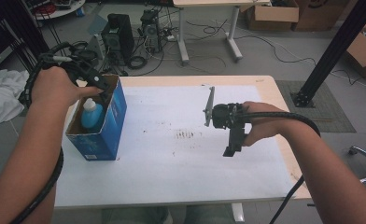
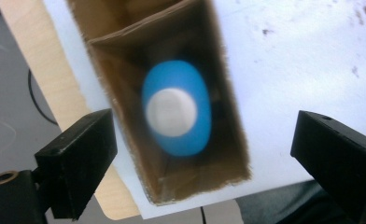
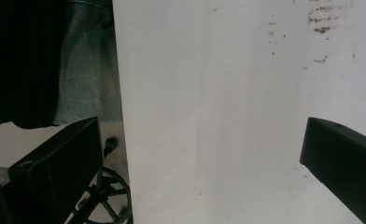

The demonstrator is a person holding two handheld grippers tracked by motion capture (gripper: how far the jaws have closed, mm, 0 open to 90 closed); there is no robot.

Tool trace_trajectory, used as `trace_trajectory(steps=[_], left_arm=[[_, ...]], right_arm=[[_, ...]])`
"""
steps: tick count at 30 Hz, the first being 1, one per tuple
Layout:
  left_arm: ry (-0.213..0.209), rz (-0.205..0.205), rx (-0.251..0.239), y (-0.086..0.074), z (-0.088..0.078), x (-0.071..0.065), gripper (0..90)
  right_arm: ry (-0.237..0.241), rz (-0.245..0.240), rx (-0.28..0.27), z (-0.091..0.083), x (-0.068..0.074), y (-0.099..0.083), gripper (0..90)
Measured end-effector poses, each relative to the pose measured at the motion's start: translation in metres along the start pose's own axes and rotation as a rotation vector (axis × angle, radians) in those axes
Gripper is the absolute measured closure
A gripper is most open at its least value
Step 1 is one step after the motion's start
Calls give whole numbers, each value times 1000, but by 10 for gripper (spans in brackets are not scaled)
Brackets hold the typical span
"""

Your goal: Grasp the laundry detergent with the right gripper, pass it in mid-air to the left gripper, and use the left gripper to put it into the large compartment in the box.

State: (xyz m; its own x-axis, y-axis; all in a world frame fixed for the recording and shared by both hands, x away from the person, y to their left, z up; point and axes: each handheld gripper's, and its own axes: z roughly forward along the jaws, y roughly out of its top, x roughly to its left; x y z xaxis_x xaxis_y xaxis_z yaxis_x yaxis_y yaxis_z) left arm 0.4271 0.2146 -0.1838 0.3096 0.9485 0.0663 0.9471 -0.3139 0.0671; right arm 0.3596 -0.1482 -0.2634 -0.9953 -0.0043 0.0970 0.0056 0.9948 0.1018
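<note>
Left gripper (image 1: 98, 85), jaws apart, above blue bottle (image 2: 175, 108) standing in box (image 1: 116, 112); right gripper (image 1: 231, 148) hovers open, idle.

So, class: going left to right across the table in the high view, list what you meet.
Left tongs above the box → blue cardboard box holding a blue bottle → brown smudges on the white sheet → right tongs, jaws open, pointing down.

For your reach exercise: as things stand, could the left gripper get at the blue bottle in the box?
Probably yes. The left gripper is above the open-topped box, jaws apart, and the blue bottle stands upright beneath with nothing over it, though the narrow walls leave little room.
</note>
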Motion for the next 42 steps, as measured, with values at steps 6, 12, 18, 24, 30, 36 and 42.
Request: trace_trajectory(steps=[6, 12, 18, 24, 30, 36, 42], left_arm=[[-54, 95, -8, 3, -10, -14, 35], [-68, 187, 16, 4, -18, -29, 23], [-95, 299, 8, 6, -21, -46, 4], [-146, 486, 6, 7, -17, -67, 2], [-184, 648, 39, 6, -8, -84, 1], [-237, 856, 59, -2, 2, -102, 1], [-259, 970, 84, -8, 16, -116, 1]], right_arm=[[-1, 3, -1, -1, -1, 0, 0], [-2, 5, -2, -1, -1, -1, 0], [0, 10, 0, -1, -2, -2, 0], [-2, 14, 8, -3, -3, -3, 0], [1, 17, 17, -5, -6, -3, 0], [5, 19, 23, -3, -10, -2, 0], [9, 19, 30, -1, -11, 0, 0]])
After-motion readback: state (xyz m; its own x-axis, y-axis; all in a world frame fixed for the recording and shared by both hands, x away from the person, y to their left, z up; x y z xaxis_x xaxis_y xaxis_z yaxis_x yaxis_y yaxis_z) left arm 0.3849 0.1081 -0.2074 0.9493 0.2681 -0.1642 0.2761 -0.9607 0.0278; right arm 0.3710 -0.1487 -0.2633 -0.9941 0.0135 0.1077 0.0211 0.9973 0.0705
